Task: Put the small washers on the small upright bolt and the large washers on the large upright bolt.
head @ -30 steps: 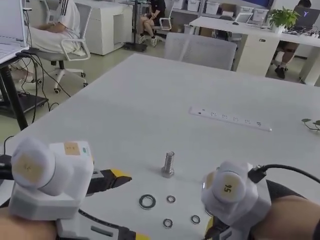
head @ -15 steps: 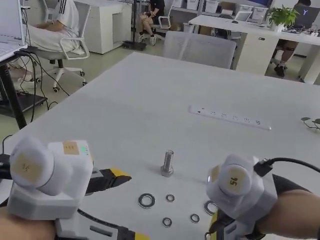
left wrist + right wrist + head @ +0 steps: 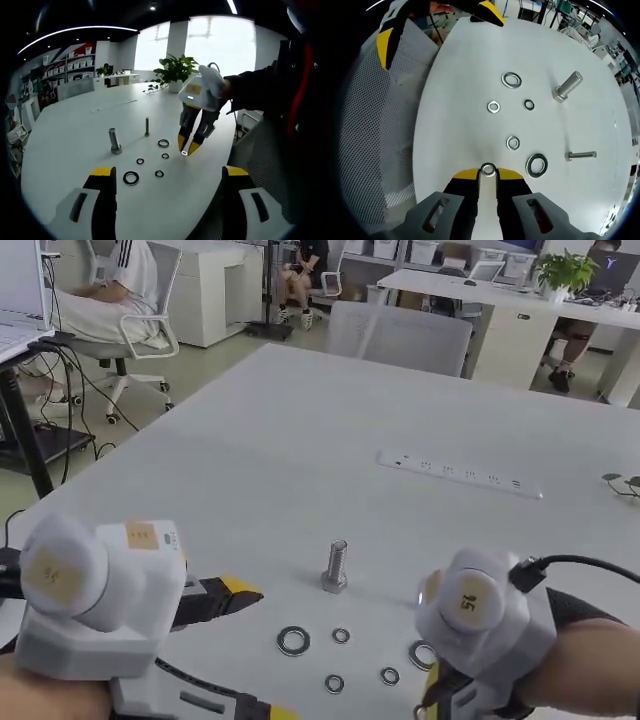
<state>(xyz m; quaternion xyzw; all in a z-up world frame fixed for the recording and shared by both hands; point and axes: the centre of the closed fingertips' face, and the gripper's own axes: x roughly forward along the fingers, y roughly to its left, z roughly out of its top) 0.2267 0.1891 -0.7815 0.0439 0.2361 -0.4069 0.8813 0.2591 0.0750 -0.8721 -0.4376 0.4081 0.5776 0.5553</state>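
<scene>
Right gripper (image 3: 187, 148): tilted tips-down over the table (image 3: 300, 470); jaws almost closed, pinching a small washer (image 3: 488, 170) at the tips
Left gripper (image 3: 168, 172): low, level, aimed across the table; jaws spread wide, holding nothing
Bolts: large bolt (image 3: 567, 86) and small bolt (image 3: 580, 155) upright, apart
Other washers (image 3: 513, 143): flat beside the bolts

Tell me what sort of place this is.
Probably an open-plan office or lab: a grey office chair, white desks, a potted plant, and storage bins on shelves.
</scene>
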